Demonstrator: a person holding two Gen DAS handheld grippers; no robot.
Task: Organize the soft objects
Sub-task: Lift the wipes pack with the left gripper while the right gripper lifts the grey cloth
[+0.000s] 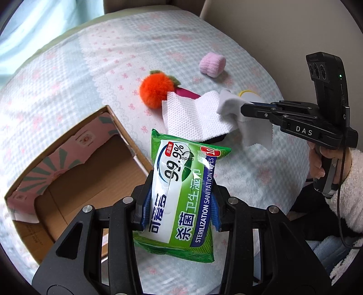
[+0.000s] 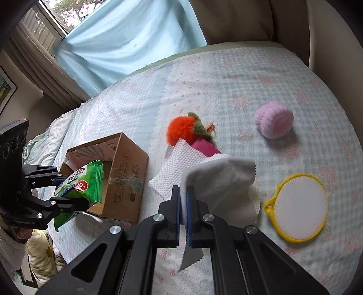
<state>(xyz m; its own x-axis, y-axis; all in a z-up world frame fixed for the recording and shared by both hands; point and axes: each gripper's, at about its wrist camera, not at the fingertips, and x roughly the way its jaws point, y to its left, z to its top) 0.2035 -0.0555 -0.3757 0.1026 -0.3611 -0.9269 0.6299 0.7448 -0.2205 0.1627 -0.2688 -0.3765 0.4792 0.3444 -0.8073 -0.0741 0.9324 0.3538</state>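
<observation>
Gripping the green plastic pack of sanitation wipes (image 1: 181, 192) across its middle, the left gripper (image 1: 180, 204) holds it beside the open cardboard box (image 1: 74, 181), seemingly for dropping in. The right gripper (image 2: 184, 204) pinches a pale grey microfibre cloth (image 2: 217, 181) above the checked bedspread (image 2: 226, 79), probably box-bound too.

A checked bedspread (image 2: 249, 74) carries a cardboard box (image 2: 127, 172), orange pompom (image 2: 180, 131), pink roll (image 2: 274, 122), paper towel (image 2: 174, 168) and yellow-rimmed pad (image 2: 299, 206).

Home bedroom: bed with patterned sheet (image 2: 226, 74), curtained window (image 2: 52, 20).
</observation>
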